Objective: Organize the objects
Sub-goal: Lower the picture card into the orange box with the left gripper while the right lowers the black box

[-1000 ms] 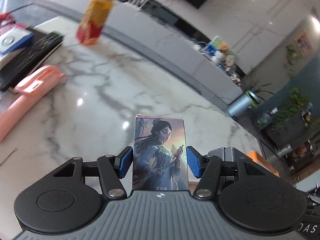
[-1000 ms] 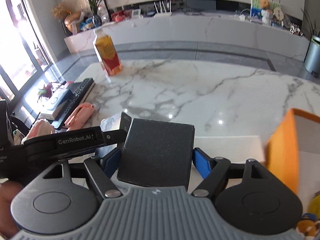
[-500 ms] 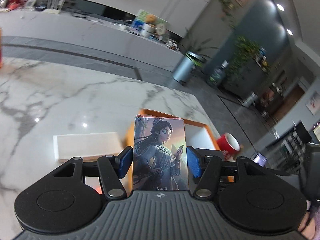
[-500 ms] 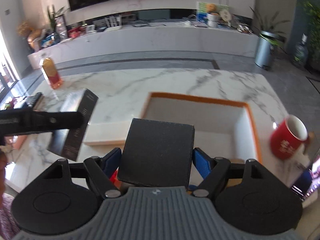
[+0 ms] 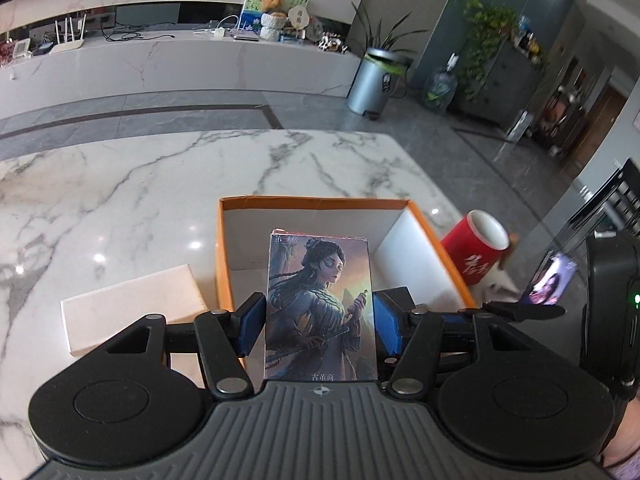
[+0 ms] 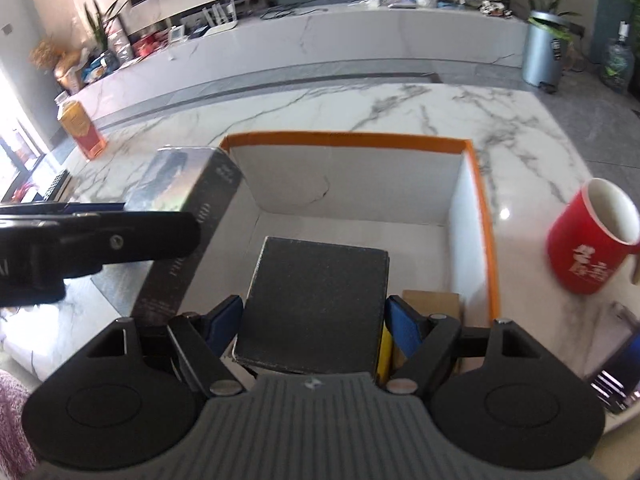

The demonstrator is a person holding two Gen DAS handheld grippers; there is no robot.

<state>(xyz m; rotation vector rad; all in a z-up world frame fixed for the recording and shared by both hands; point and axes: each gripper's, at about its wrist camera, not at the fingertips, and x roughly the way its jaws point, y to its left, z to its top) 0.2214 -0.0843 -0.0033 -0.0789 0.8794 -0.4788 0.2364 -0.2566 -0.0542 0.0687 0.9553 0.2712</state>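
Note:
My left gripper (image 5: 319, 320) is shut on a picture box (image 5: 320, 304) printed with a painted figure, held upright over the near left part of the orange-rimmed box (image 5: 316, 201). My right gripper (image 6: 316, 322) is shut on a plain black box (image 6: 316, 300), hanging above the open orange-rimmed box (image 6: 478, 184). In the right wrist view the left gripper's finger (image 6: 100, 236) and its picture box (image 6: 188, 216) come in over the container's left wall. A brown item (image 6: 430, 300) and a yellow item (image 6: 385, 350) lie inside the container, mostly hidden.
A red mug (image 5: 476, 252) stands just right of the container, also the red mug (image 6: 592, 240). A white flat box (image 5: 132, 312) lies on the marble table (image 5: 160, 184) to its left. An orange drink bottle (image 6: 80, 128) stands far left. A phone (image 5: 550, 284) lies at the right edge.
Both grippers swung rightward from the table's left side, with the bottle and remote, to over the orange-rimmed box. Each kept hold of its box. The left view rolled level.

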